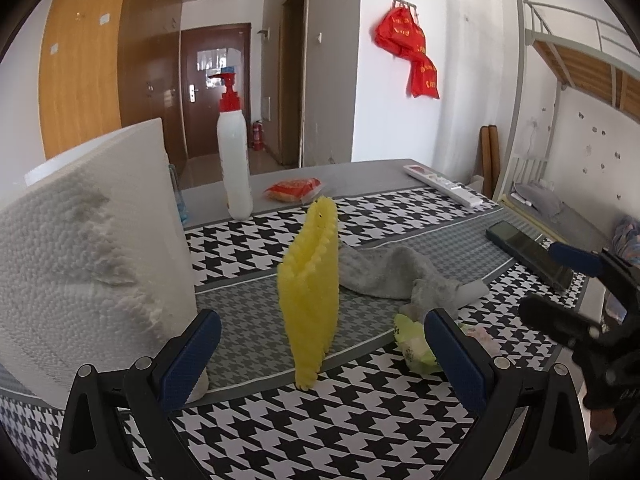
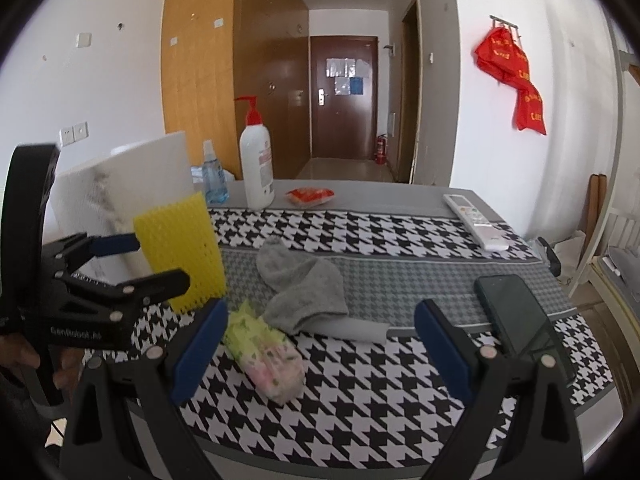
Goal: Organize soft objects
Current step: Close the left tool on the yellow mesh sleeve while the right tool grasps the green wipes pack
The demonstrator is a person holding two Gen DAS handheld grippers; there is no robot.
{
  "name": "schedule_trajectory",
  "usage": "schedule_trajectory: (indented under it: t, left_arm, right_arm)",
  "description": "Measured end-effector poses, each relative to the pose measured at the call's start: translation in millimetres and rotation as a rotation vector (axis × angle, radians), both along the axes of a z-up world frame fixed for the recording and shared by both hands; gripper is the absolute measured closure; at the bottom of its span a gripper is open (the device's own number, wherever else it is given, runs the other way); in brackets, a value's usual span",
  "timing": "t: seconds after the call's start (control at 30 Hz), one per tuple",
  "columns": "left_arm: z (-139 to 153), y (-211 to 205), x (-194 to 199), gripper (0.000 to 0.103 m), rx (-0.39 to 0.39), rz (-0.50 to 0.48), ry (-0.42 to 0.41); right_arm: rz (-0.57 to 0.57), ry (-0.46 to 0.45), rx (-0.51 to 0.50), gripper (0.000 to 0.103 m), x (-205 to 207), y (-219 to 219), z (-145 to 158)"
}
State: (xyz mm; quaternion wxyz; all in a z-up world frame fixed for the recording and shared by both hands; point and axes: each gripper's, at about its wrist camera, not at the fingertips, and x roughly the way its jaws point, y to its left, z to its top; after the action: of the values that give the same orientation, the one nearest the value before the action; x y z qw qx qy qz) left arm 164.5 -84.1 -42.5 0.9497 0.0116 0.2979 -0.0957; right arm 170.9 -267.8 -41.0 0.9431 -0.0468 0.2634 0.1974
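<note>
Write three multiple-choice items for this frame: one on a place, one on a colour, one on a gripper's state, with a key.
1. Where does the grey sock lie?
A. On the houndstooth table cover
B. Inside the white foam block
C. On top of the phone

2. What colour is the pump on the white lotion bottle?
A. Blue
B. Red
C. Green

3. How does the right gripper stand?
A. Shut on the sock
B. Shut on the tissue pack
C. Open, holding nothing

Key: 1 A, the sock rests flat on the table cover, apart from the phone. 2 B, the pump head and collar are red. 3 C, its blue-padded fingers stand wide apart, with the tissue pack lying on the cover between them, untouched. The left gripper is open too, with the yellow foam net sleeve standing ahead of it.
</note>
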Motion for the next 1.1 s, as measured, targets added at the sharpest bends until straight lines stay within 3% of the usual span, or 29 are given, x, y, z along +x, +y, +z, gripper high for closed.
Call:
schedule_trajectory:
  t: [0.37,0.77,1.1]
  left_arm:
    - [-10,-2,10,0.004,0.008,0.010,0.030]
    - [-16,4,17,0.023,-0.030,0.004,0.089]
    - [-18,9,22,0.064,-0.066,-0.007,0.130]
  right_arm:
    - [0.050,0.065,-0.027,0.007,3,8,-22]
    - [0.096,0.096,-0.076,0.007,11,18,-33]
    - [0.139,0.133,-0.122,0.011,20,29,-37]
